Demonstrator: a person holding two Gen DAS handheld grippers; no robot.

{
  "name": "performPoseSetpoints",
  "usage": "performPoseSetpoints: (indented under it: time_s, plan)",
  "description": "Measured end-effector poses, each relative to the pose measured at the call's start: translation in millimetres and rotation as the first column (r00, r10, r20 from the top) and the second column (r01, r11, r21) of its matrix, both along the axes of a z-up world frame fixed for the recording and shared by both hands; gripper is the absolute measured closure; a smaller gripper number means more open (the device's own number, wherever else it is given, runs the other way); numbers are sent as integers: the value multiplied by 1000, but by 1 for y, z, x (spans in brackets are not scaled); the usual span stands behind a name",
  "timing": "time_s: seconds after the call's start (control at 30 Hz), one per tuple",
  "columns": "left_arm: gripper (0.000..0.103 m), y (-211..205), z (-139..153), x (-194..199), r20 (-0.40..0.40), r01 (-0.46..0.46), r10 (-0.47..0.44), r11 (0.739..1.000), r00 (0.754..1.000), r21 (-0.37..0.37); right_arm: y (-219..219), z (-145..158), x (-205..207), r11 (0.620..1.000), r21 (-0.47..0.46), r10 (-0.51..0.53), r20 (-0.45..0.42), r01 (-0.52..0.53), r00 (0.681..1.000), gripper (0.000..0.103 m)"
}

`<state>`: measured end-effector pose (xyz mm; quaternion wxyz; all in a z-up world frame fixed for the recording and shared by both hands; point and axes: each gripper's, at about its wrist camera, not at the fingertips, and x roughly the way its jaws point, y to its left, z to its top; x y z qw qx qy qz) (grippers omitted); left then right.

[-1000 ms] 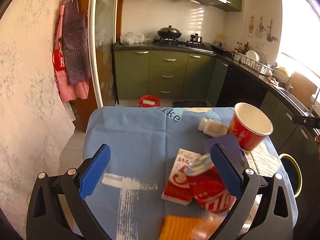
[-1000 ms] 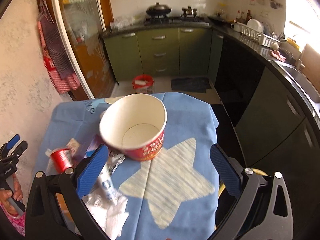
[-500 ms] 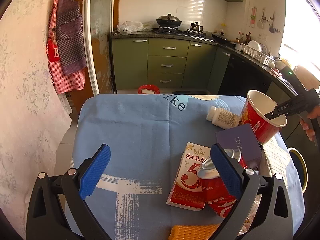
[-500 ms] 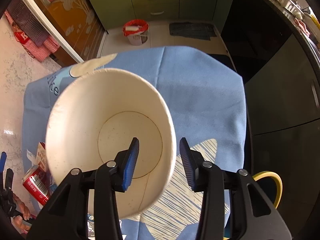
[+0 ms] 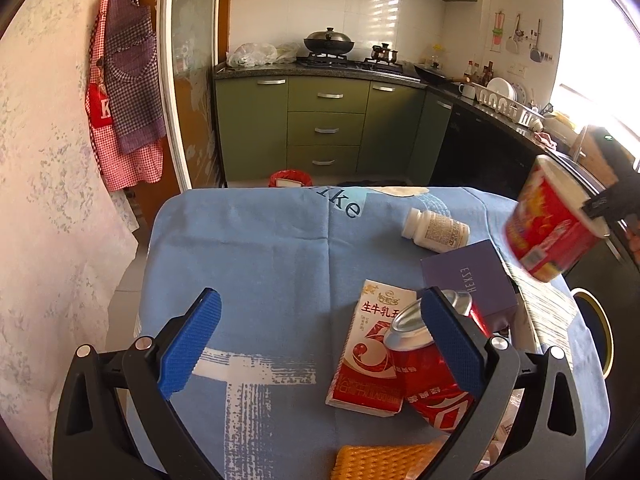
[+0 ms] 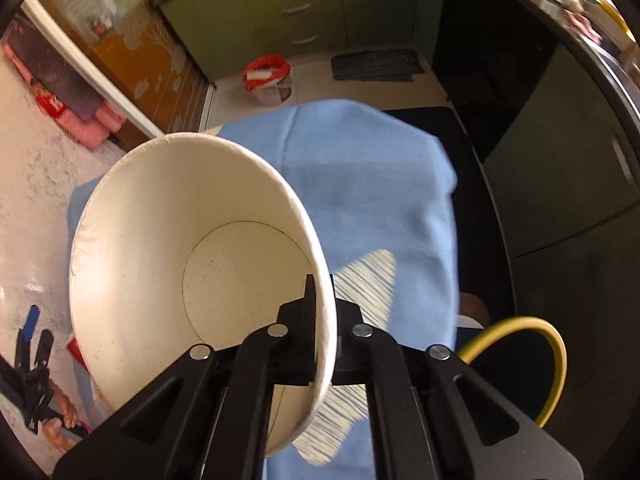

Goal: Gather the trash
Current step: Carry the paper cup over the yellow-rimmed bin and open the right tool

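My right gripper (image 6: 320, 292) is shut on the rim of a red paper cup (image 6: 192, 264) with a white inside, and holds it tilted above the blue-clothed table (image 6: 380, 184). The cup also shows in the left wrist view (image 5: 548, 220), lifted at the right edge. My left gripper (image 5: 320, 340) is open and empty above the table. A red can (image 5: 424, 372) lies by its right finger, beside a milk carton (image 5: 368, 356), a purple box (image 5: 468, 280) and a white pill bottle (image 5: 436, 228).
A yellow-rimmed bin (image 6: 520, 360) stands on the floor right of the table; it shows in the left wrist view (image 5: 596, 336) too. An orange sponge (image 5: 384, 460) lies at the near edge. A red bucket (image 6: 268, 80) stands on the kitchen floor beyond.
My right gripper closed on the cup's rim and lifted it off the table, tilting it. My left gripper stayed open and drew back slightly.
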<state>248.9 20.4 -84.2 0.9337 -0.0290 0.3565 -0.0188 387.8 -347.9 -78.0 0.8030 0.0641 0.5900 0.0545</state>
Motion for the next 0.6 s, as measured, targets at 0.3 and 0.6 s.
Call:
performPoseSetpoints:
  time_s: [0.3,0.6]
  plan:
    - [5,-15,4,-7,11,39,-39,999,999,0,-159,-16,-111,949,-34,-314,-26,313,949,99]
    - [5,-27,-1,-7,-6,64,-64,998,998,16,-231,-98,-130,871,-43,-491,-118,489,863,92]
